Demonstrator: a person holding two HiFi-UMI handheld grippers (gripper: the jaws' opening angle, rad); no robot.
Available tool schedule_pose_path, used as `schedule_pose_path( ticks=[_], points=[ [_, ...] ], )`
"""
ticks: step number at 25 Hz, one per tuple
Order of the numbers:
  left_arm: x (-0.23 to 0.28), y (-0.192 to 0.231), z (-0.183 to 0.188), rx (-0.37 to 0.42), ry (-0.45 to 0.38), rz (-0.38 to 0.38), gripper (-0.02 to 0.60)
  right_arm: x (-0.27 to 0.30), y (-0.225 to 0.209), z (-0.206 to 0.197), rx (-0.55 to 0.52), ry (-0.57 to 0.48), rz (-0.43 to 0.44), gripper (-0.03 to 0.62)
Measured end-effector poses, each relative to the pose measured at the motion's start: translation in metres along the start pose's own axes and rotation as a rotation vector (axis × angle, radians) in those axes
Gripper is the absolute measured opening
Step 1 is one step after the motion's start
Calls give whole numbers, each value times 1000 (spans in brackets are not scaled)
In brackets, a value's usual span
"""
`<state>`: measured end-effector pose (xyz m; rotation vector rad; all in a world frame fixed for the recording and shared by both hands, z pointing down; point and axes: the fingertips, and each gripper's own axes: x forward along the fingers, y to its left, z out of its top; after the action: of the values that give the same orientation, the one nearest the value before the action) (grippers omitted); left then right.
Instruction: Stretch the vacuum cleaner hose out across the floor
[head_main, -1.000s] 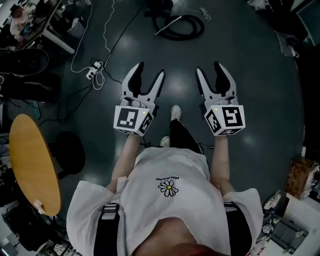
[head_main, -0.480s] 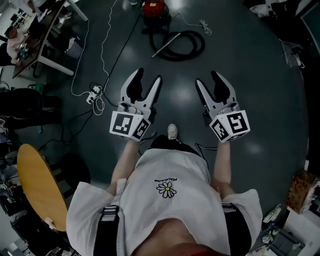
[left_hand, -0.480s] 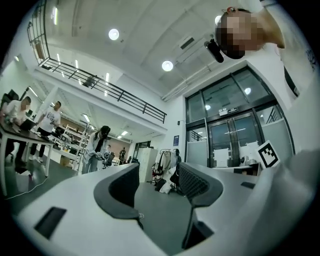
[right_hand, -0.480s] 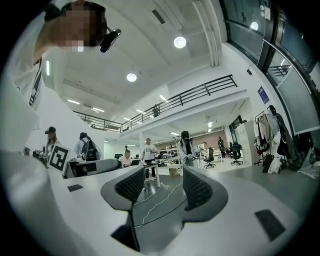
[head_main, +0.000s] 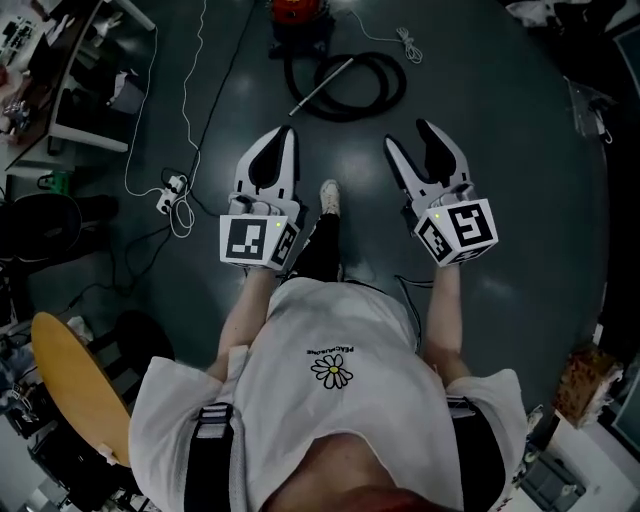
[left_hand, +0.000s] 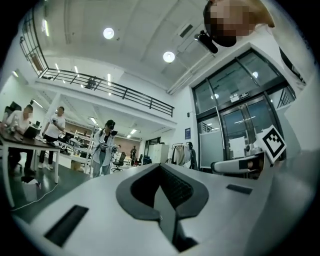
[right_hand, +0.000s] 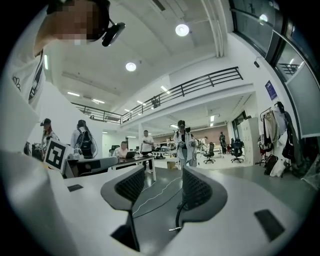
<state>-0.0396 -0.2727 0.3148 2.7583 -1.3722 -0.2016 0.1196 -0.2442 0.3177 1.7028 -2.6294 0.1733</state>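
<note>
Standing on the dark floor (head_main: 520, 200) with both tools held level, a person faces the job: the left gripper (head_main: 288, 138) has just snapped its jaws together on nothing, while the right gripper (head_main: 408, 140) has its jaws spread and empty. The vacuum cleaner hose (head_main: 390, 92) lies coiled at twelve o'clock, well apart from both sets of fingertips and just this side of the red vacuum cleaner (head_main: 295, 12), with its metal wand (head_main: 320, 86) slanting from seven to one o'clock. The wand's near end falls closer to the left gripper, though only the right looks ready to take hold.
</note>
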Motion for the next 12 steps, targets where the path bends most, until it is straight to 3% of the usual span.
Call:
schedule_pose_path(
  ticks=[7, 12],
  points=[
    [155, 82, -7, -32, -6, 36, 7, 123, -112, 13, 114, 4, -104, 230],
    [254, 120, -15, -33, 13, 37, 8, 197, -178, 21, 40, 63, -82, 230]
  ],
)
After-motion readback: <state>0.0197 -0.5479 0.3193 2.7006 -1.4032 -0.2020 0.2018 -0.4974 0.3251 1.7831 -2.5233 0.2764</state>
